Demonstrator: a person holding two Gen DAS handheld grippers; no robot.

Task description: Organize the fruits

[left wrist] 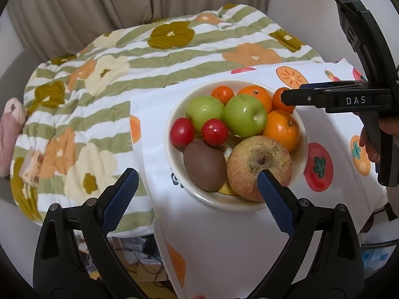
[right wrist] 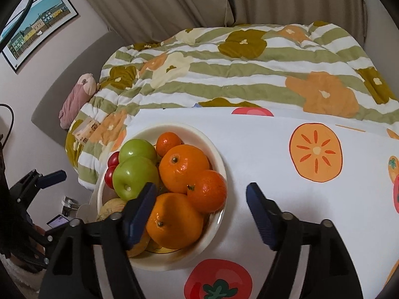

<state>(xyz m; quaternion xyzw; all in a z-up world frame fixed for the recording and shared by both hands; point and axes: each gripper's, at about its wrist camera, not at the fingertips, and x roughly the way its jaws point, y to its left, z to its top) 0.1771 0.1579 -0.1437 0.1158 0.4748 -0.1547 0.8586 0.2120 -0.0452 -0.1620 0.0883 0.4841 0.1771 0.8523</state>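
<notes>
Both claws hang over the bowl (left wrist: 174, 114), and neither has anything in its grip. The bowl sits on the fruit-printed cloth (left wrist: 224, 236) covering the desk, piled full: two green apples (left wrist: 243, 118), several oranges (right wrist: 183, 167), two small red fruits (left wrist: 214, 132), a kiwi (left wrist: 203, 168) and a big blotchy apple (left wrist: 259, 167). Left claw (left wrist: 197, 194) is spread wide at the near rim, one blue pad in front of the blotchy apple, pressing on nothing. Right claw (right wrist: 199, 211) stands about half open and empty, straddling the far rim beside the nearest orange (right wrist: 174, 220). By my read, one placing has finished and the next pick has not begun. Every fruit already seems to be in the bowl, so the call next is to back the claws off without nudging that pile.
</notes>
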